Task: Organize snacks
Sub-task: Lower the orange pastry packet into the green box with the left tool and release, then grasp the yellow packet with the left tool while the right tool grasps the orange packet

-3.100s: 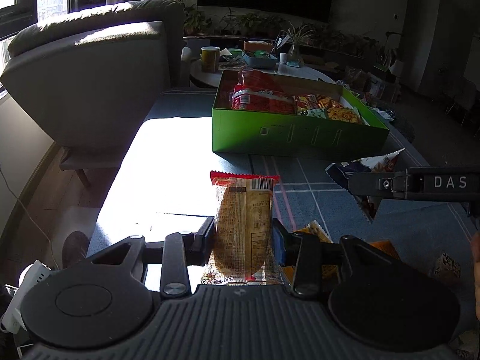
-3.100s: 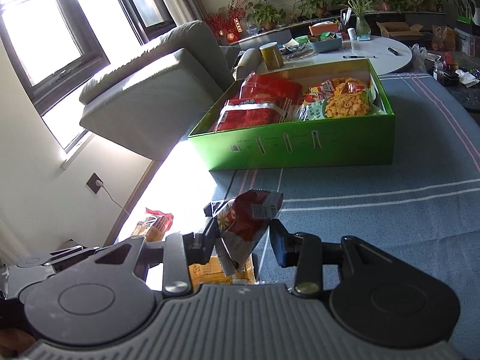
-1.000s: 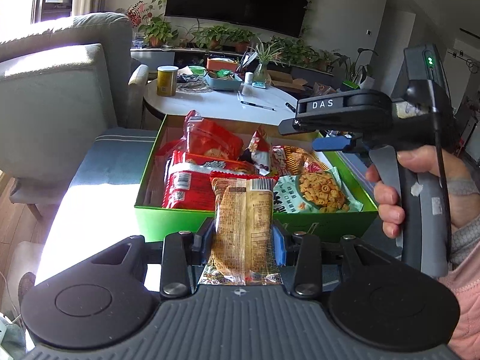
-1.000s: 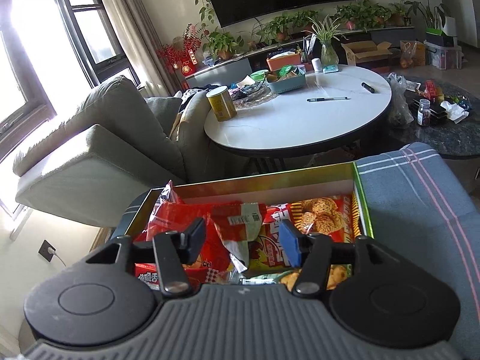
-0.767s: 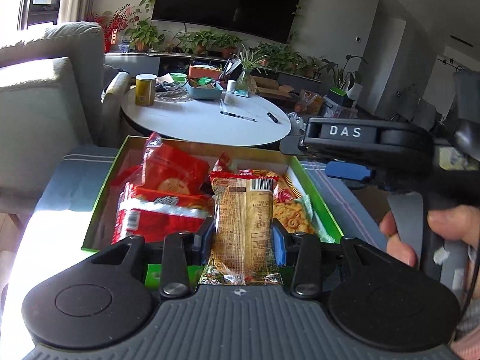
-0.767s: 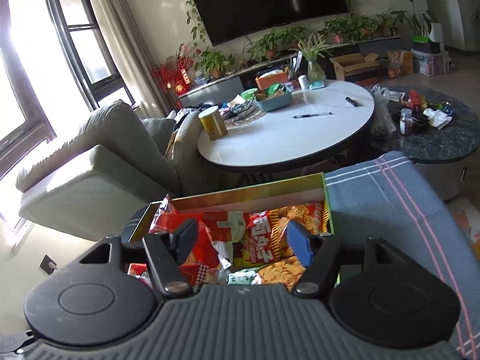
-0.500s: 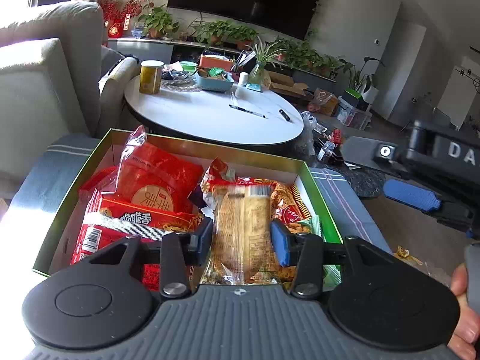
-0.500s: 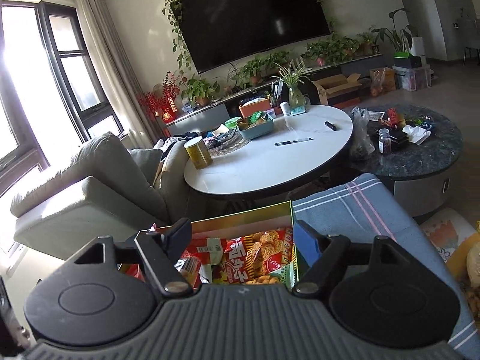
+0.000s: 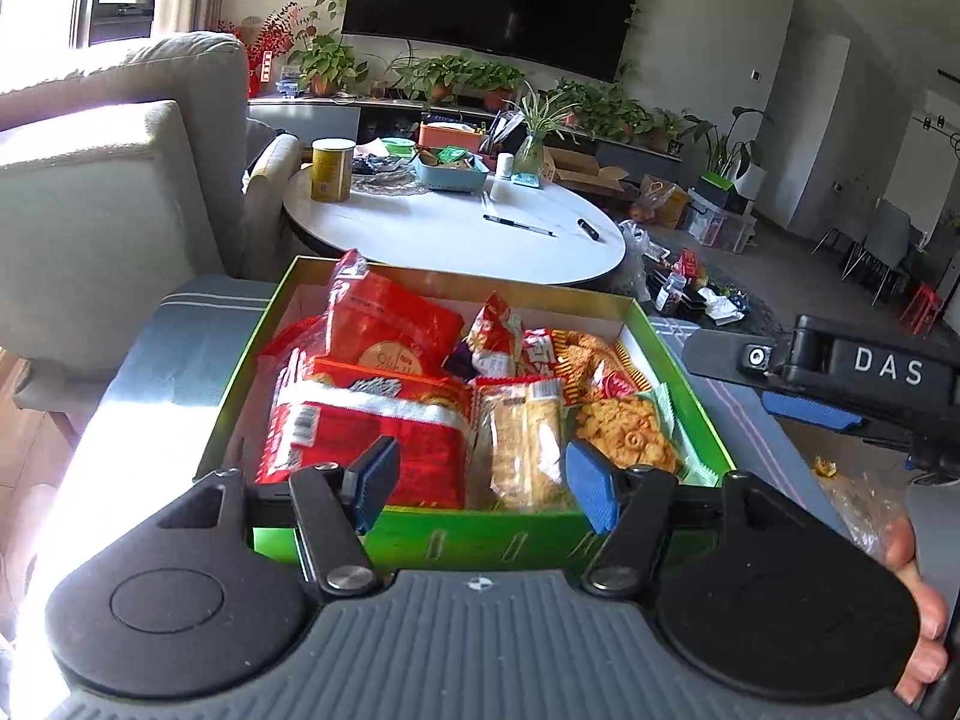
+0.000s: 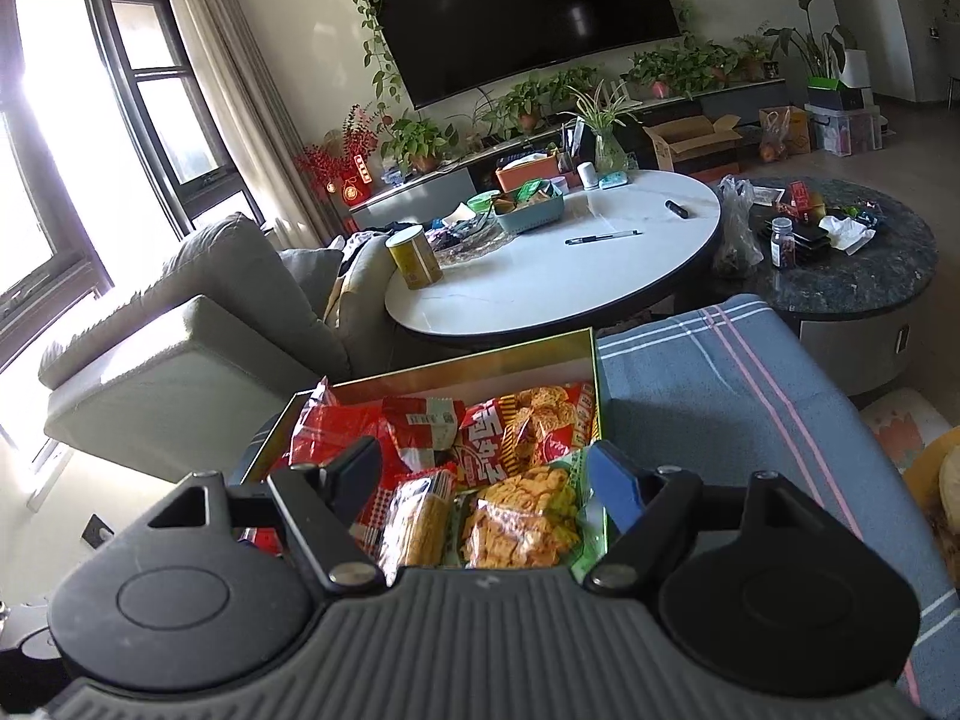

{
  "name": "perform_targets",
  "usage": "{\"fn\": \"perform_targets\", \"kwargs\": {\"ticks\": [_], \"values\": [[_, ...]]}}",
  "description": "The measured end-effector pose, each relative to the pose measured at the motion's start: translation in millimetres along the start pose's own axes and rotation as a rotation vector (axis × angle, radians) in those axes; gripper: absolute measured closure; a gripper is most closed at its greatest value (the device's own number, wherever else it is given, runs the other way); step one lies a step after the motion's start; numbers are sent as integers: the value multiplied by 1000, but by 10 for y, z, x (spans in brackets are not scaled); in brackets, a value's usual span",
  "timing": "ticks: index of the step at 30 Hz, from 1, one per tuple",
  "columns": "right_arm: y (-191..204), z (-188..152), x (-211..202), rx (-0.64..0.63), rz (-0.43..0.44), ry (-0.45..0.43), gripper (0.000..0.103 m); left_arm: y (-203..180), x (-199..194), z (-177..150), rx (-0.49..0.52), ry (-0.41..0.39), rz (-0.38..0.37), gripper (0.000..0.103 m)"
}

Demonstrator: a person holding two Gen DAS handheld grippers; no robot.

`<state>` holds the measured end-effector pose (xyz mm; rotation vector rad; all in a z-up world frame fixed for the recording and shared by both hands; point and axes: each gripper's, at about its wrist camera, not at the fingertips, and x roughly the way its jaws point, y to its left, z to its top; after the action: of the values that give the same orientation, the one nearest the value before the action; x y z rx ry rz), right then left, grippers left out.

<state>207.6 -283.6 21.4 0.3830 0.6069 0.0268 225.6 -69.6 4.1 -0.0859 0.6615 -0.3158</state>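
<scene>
Item: clear-wrapped tan biscuit packet (image 9: 528, 450), lying in green cardboard box (image 9: 492, 534), 6 o'clock edge, beside red bag (image 9: 372, 420). Light, crinkly, slippery, brittle inside; grip mid-body. Left gripper (image 9: 480, 489) jaws opening, pinching nothing. Right gripper (image 10: 486, 483) jaws spread, empty.

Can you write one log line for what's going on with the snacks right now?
left tool: opening, nothing gripped | right tool: open, empty | biscuit pack: lying in green box
</scene>
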Motion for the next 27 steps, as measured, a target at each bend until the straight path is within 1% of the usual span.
{"fn": "perform_targets", "kwargs": {"ticks": [2,5,7,10,12,15,18,21,24,27], "values": [[43,-66,-53,-16,7,9,18,74,-114,-86,8,11,37,41],[122,-191,-142,-53,18,23,18,174,-263,-200,17,30,76,41],[176,-273,-187,-71,28,43,18,216,-370,-273,24,37,81,41],[253,-395,-280,-94,53,70,18,241,-554,-412,71,44,64,41],[291,-477,-359,-109,61,79,18,239,-675,-529,123,56,46,40],[330,-590,-479,-134,67,93,18,245,-775,-694,208,104,17,36],[360,-673,-558,-142,69,106,18,209,-871,-904,325,132,23,36],[382,-737,-614,-133,66,113,18,142,-916,-1072,424,152,-4,35],[406,-783,-665,-127,74,120,18,79,-900,-1192,489,214,-46,32],[429,-830,-716,-138,77,125,18,11,-844,-1263,541,251,-56,32]]}}
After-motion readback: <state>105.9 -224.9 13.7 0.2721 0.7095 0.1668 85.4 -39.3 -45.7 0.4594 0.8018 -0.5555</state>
